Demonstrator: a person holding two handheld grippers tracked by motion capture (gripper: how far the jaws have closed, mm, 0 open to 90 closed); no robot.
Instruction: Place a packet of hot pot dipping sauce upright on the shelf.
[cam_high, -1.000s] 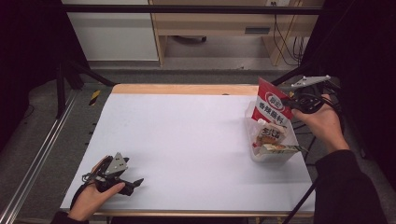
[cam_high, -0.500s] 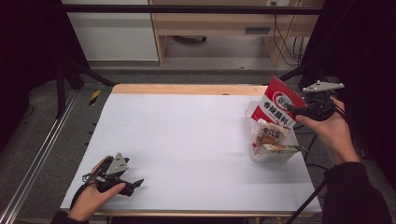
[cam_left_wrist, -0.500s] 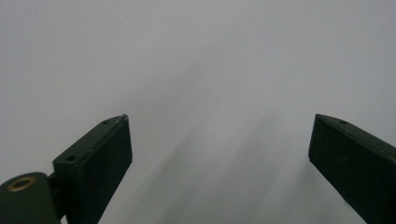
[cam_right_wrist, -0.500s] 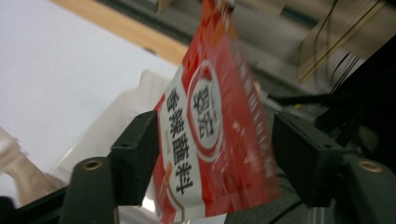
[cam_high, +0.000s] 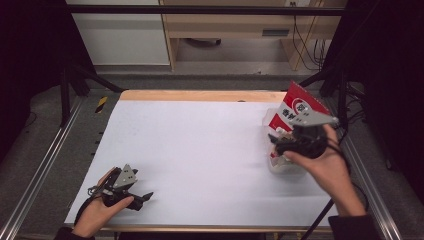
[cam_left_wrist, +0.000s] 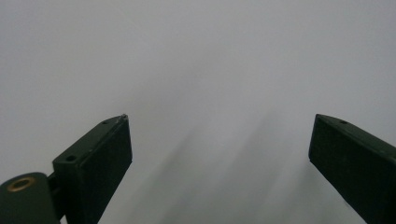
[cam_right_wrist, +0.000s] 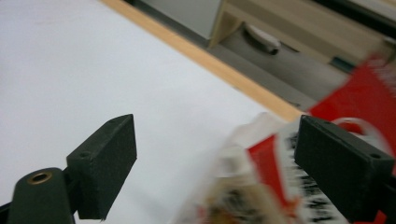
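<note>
Two sets of tongs at work, one per hand. Right tongs (cam_high: 280, 145): jaws spread wide, nothing pinched; they have just been opening, and the right gripper view shows the blurred packet past the gap toward 4 o'clock, not between the pads. In the high view the right tongs sit over the worktop's 3 o'clock edge, held by the right hand (cam_high: 322, 165), the grey three-cornered plate on top.

The red and white printed snack packet (cam_high: 296, 102) stands tilted, leaning toward 1 o'clock, its lower end inside a clear plastic tub (cam_high: 280, 167) just behind and under the right tongs. Whether tongs and packet touch cannot be told from the high view; the right gripper view suggests they are apart.

Left tongs (cam_high: 142, 197): released, jaws wide apart over bare white surface in the left gripper view. High view puts them low at 7 o'clock on the white worktop (cam_high: 200, 150), the left hand (cam_high: 100, 210) around the body.

Pale wooden strip along the worktop's 12 o'clock edge.
</note>
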